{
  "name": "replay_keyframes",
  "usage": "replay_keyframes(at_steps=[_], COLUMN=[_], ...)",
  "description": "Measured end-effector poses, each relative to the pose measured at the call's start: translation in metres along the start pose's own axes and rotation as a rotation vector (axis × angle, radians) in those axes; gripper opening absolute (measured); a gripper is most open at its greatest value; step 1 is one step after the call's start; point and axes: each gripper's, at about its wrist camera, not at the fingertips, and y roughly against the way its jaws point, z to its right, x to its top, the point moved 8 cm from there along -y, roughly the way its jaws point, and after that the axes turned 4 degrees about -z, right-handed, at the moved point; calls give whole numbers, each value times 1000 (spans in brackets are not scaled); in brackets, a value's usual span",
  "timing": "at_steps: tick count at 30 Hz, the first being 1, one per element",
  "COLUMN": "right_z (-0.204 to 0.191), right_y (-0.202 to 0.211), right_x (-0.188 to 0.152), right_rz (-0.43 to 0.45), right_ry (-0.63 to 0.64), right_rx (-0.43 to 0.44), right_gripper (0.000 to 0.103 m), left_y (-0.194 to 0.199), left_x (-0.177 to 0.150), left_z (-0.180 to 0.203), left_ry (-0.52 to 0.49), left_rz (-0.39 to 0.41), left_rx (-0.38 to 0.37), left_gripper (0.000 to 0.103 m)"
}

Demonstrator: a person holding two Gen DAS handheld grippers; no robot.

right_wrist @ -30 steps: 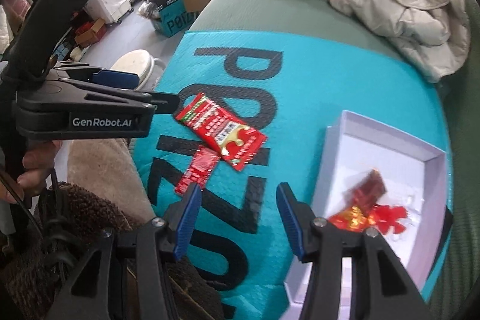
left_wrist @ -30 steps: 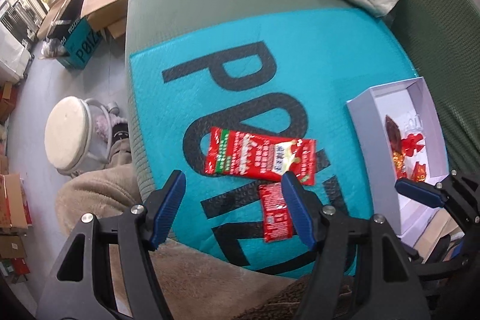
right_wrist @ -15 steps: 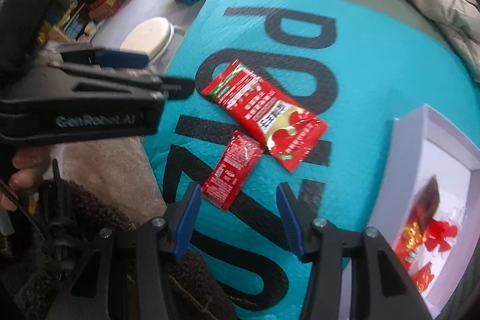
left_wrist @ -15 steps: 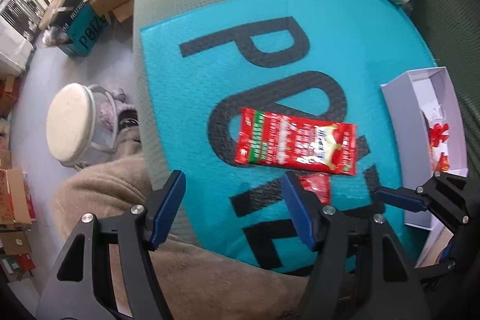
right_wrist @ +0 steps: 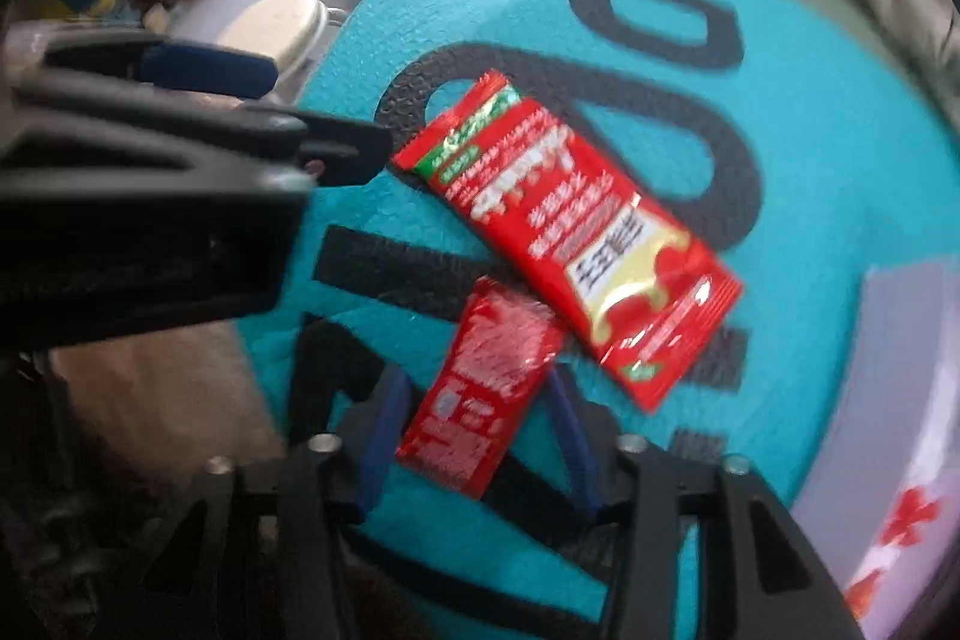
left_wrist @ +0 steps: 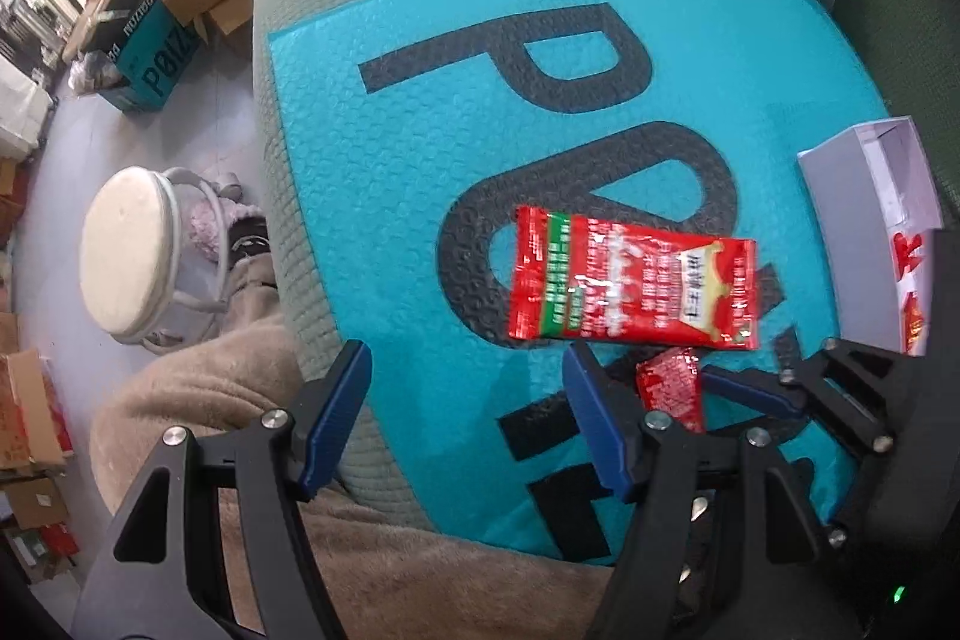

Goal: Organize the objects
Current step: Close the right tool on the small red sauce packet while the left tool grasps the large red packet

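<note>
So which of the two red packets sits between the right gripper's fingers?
The small red sachet, framed by the open right gripper. The large red snack packet lies further out, overlapping the sachet's far end.

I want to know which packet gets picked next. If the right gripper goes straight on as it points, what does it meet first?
Probably the small red packet: it lies between the open right gripper fingers, the large red packet just beyond. Blur leaves height unclear.

Big black letters "P", "O" and part of "Z" on the teal bubble mailer (left_wrist: 420,172), "POIZ" on the teal cardboard box (left_wrist: 157,67) on the floor, Chinese print on the large red snack packet (left_wrist: 630,289), too blurred to read
</note>
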Motion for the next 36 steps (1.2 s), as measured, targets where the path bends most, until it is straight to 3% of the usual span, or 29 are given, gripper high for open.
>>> replay_keyframes(at_steps=[4, 6, 13, 21, 26, 31, 36], right_z=[12, 22, 67, 95, 111, 110, 105], right_y=[0, 2, 8, 7, 10, 12, 13], right_x=[-1, -2, 11, 42, 54, 46, 36], right_rz=[24, 36, 104, 146, 140, 102, 82], right_ry=[-29, -55, -138, -154, -178, -181, -173], right_rx=[15, 2, -31, -38, -13, 29, 22], right_gripper=[21, 20, 18, 18, 18, 21, 22], left_y=[-5, -6, -10, -22, -27, -37, -41], left_x=[6, 8, 21, 40, 57, 66, 65], left_z=[5, 8, 27, 55, 60, 71, 78], left_ry=[-10, -22, -132, -249, -271, -308, -362], left_rz=[-11, -13, -8, -25, -19, -49, -47], left_rx=[-35, -38, -48, -154, -200, -260, -252], left_gripper=[65, 65, 65, 65, 65, 66, 71])
